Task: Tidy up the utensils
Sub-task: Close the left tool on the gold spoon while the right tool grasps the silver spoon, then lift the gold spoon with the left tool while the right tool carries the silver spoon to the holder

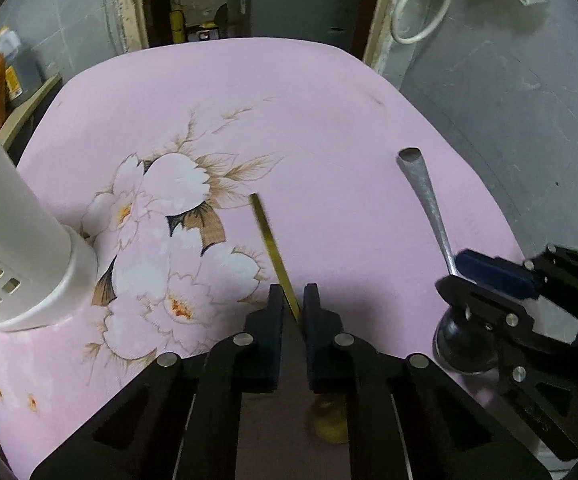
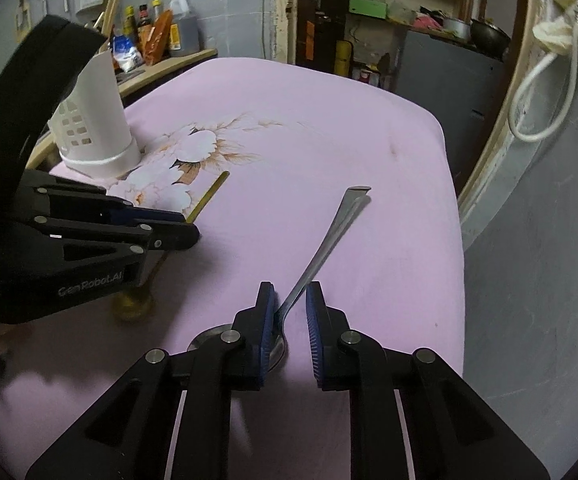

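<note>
The left gripper (image 1: 293,300) points down at the tabletop (image 1: 329,120), which is covered with a pink cloth with a flower print. Its jaws are almost fully closed and they hold the thin handle of a gold spoon (image 1: 275,246). The handle goes forward from between the jaws, and the round gold bowl of this spoon lies under the gripper, behind the fingertips.

The right gripper (image 2: 291,304) also points down. Its jaws stand a little apart, and the neck of a silver spoon (image 2: 325,246) passes between them. The left pad touches the neck near the bowl, but I cannot tell if the right pad presses on it too. The long handle goes forward and to the right from the jaws, and the bowl rests on the cloth just behind the left fingertip.

A white utensil holder (image 2: 97,136) with square holes stands upright on the tabletop, far ahead and to the left of both pairs of jaws, well apart from the two spoons. In the left wrist view it is at the left edge.
</note>
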The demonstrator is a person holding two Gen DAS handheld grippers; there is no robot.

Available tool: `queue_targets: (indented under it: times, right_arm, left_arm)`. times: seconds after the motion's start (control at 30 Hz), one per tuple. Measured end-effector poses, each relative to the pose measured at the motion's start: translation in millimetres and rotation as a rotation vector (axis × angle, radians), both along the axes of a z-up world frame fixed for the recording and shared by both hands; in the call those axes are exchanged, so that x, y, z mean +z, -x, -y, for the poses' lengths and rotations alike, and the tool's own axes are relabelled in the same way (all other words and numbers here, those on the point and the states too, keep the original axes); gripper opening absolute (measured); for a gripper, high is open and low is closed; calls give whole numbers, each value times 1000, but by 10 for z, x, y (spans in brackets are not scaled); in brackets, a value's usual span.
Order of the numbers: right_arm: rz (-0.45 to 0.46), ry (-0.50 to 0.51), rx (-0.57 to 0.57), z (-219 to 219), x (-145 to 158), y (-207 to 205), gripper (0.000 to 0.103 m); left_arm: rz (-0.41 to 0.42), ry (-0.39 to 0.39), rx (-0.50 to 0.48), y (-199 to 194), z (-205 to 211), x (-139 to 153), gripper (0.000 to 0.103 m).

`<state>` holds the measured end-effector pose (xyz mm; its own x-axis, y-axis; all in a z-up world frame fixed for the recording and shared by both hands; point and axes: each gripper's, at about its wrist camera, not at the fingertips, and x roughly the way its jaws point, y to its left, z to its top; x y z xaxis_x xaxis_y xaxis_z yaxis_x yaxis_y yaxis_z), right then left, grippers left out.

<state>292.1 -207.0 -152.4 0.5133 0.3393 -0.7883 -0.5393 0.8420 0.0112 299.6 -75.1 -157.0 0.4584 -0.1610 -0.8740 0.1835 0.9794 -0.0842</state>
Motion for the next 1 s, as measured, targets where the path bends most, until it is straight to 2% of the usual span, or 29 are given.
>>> queue_targets:
  times: [0.17,0.43,0.5,0.57,0.6,0.73,0.83,0.9,1.0]
  right_arm:
    - [-22,-14,-14,64,25,31,8]
    - [-64,-16,-48,162,23,67,8]
    - [-67,-26,-59,156,18,16,11]
    - [-74,-40,-77,143,19,-63,21]
    - [-83,-45,-88,127,12,-114,22]
    - [-125,-87,-151,89,-8,-317,29]
    - [-167,-132,-192,90,-28,-408,21]
    - [-159,-108,-189,47,-26,-400,18]
    - [-154,-82,-180,5,-11,-388,13]
  left_arm:
    - [10,-28,62,88,-86,-3,2]
    - [45,-62,167,458,-420,53,2]
    - [34,-42,208,515,-552,47,6]
    - [22,-10,224,553,-618,57,6]
    - [15,-1,223,554,-630,60,6]
    - [-24,-19,205,464,-604,78,7]
    - [-68,25,230,361,-634,87,7]
    - [-87,51,242,251,-676,92,5]
    - [-78,26,230,273,-671,110,2]
